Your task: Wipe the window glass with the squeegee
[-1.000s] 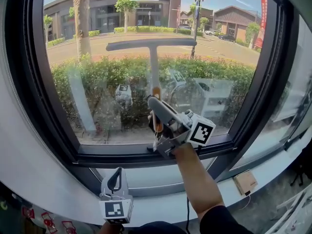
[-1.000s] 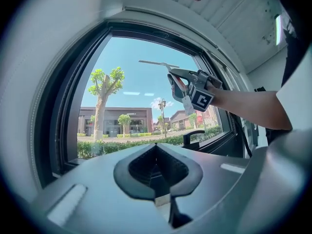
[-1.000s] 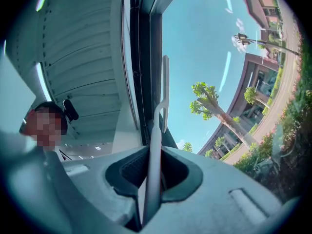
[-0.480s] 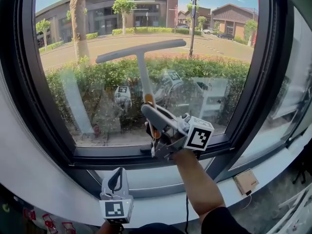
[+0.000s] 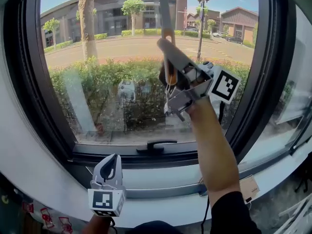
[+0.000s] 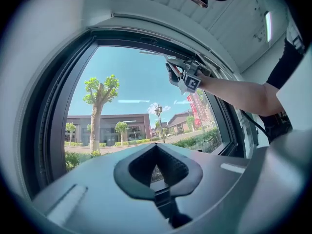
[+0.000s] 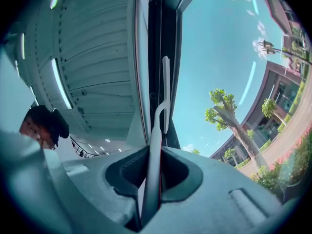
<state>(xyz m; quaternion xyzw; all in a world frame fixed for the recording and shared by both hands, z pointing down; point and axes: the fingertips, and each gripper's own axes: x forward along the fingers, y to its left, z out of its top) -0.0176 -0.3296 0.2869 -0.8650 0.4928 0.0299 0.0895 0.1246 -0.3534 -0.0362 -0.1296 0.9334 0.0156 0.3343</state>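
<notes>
Sunlit street and clipped hedges fill the window glass (image 5: 107,82) inside its dark, rounded frame (image 5: 27,106). Right tongs (image 5: 165,52) clamp the slim grey shaft of the squeegee (image 5: 165,13), its blade high on the glass near the frame's top edge. Left tongs (image 5: 111,161), closed and empty, hover below the frame's bottom rail.

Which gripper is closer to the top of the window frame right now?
Right. The right gripper, shut on the squeegee, is held high by the glass, the squeegee reaching up to the top frame. The left gripper hangs low, by the bottom frame.
</notes>
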